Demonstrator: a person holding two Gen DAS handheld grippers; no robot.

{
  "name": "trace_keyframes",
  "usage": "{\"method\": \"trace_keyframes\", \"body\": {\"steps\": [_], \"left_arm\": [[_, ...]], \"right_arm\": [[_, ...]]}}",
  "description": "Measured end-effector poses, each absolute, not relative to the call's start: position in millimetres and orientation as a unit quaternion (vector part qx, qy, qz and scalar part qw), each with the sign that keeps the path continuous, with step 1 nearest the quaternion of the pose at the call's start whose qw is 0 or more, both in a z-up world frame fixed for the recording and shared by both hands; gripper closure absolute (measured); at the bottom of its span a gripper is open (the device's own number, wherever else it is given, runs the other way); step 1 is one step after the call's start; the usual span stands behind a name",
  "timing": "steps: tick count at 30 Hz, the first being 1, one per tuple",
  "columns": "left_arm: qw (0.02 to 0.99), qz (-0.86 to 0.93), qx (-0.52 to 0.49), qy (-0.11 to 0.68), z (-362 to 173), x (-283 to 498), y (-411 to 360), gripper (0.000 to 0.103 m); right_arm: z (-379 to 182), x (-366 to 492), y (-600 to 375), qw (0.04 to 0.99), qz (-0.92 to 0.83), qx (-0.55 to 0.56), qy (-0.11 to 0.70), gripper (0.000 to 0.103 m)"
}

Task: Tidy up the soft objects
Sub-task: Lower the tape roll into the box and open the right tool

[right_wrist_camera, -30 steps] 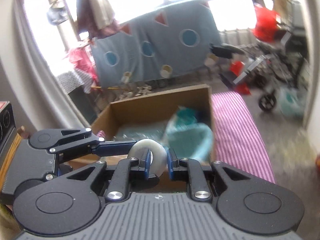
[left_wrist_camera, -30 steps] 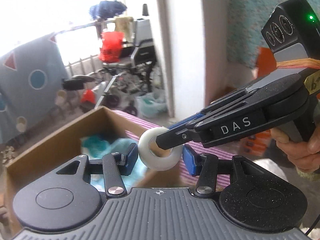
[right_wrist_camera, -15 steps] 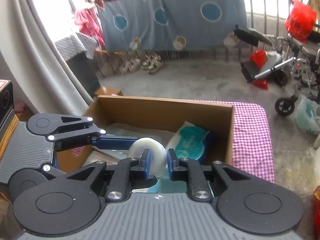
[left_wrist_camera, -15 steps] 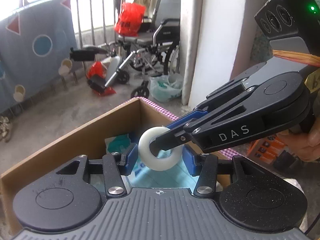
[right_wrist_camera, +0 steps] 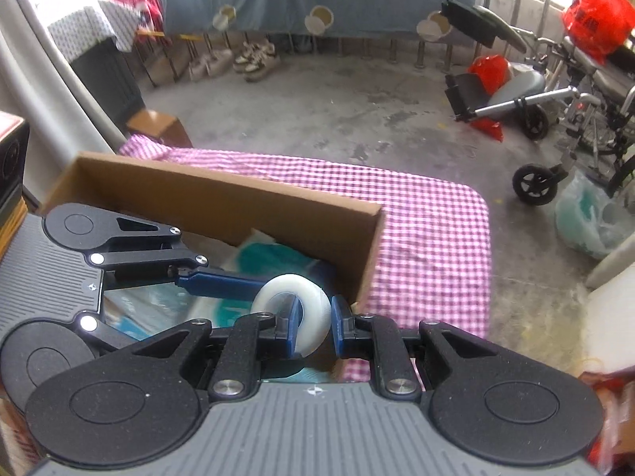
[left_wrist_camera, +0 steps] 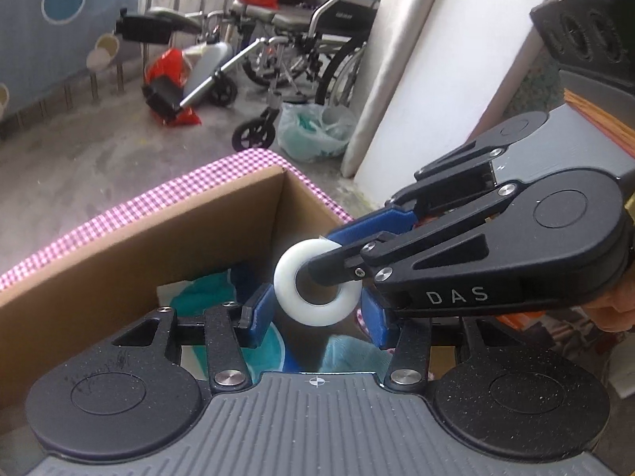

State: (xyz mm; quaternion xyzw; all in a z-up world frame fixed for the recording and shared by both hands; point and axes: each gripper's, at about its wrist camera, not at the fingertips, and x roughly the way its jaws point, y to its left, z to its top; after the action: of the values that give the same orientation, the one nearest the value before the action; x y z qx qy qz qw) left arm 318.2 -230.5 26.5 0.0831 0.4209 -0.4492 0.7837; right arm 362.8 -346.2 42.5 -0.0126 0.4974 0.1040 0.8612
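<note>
Both grippers have carried the ring [left_wrist_camera: 317, 282] in over the box [left_wrist_camera: 131, 246], which a second ago lay further ahead. The right gripper [right_wrist_camera: 313, 327] is clamped on the ring's wall, one finger through the hole; the left gripper [left_wrist_camera: 313, 315] sits half open around it, its pads apparently not pressing. The ring hangs above the teal packs [right_wrist_camera: 278, 256], near the box's right corner. Released here, it might bounce or roll off onto the cloth [right_wrist_camera: 428, 238]. Its hole axis points roughly toward the left camera; there is no long axis.
</note>
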Motion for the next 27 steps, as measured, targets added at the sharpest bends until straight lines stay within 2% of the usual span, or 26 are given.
{"method": "trace_keyframes", "body": {"steps": [3,9,13,19,22,24,27], "left_arm": [[0.777,-0.446,0.075,0.437,17.3,326.5,-233.7,0.05],[0.754,-0.43,0.046,0.495,-7.0,349.9,-237.3,0.049],[0.752,-0.418,0.045,0.507,-9.0,353.8,-234.0,0.048],[0.761,-0.417,0.045,0.496,3.8,352.3,-228.4,0.038],[0.768,-0.415,0.051,0.485,12.4,348.7,-226.8,0.03],[0.773,-0.413,0.054,0.478,19.2,347.0,-226.5,0.02],[0.784,-0.409,0.055,0.463,36.8,337.5,-219.6,0.014]], "right_arm": [[41.9,371.5,-344.4,0.861,0.109,-0.023,0.496,0.083],[44.2,379.3,-341.8,0.867,0.105,-0.04,0.485,0.083],[46.9,382.1,-345.0,0.87,0.105,-0.038,0.481,0.083],[58.9,377.7,-350.9,0.879,0.102,-0.017,0.465,0.083],[68.7,367.1,-351.0,0.884,0.104,-0.006,0.455,0.083],[77.7,356.9,-350.3,0.889,0.101,-0.003,0.447,0.082],[96.3,336.1,-350.7,0.898,0.103,0.01,0.428,0.082]]}}
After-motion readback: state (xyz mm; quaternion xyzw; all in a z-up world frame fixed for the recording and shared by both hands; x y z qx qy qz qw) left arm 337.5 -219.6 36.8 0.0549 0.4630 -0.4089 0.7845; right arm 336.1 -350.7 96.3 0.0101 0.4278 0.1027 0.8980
